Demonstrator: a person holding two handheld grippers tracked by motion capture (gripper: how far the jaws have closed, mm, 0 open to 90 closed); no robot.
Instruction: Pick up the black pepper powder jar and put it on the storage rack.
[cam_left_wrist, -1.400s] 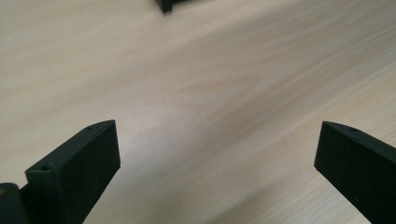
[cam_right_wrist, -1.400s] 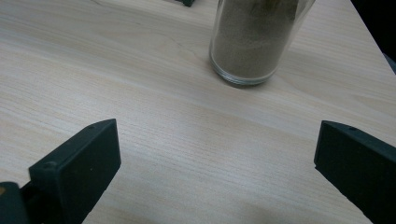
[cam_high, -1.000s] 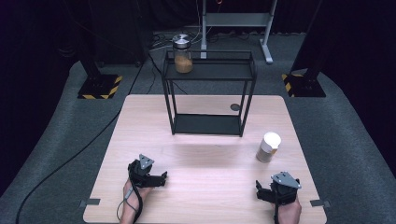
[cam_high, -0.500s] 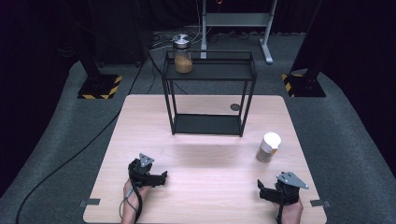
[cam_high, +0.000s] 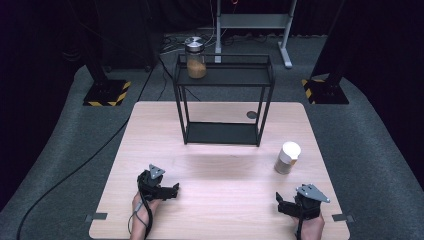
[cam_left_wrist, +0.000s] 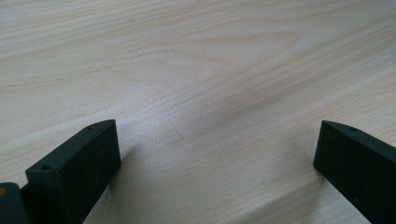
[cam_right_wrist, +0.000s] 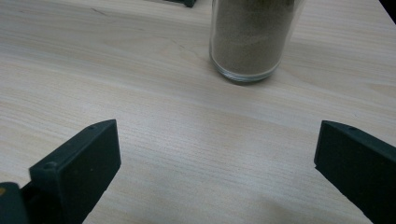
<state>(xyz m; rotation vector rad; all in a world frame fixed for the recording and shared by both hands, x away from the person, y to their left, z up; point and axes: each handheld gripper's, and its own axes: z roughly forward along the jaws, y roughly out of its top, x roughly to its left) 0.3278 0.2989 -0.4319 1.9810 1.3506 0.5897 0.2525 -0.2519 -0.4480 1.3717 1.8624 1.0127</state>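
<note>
Jar (cam_right_wrist: 252, 39) stands ahead of the right gripper's (cam_right_wrist: 217, 172) spread jaws.

Jar (cam_high: 288, 158) on table (cam_high: 220, 200), right of rack (cam_high: 223, 100); second jar (cam_high: 195, 58) atop rack's left corner.

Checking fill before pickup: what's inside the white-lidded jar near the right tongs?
The jar holds fine brown powder or granules, packed down to the glass base. In the high view its white lid covers the top, so the fill level is hidden.
</note>
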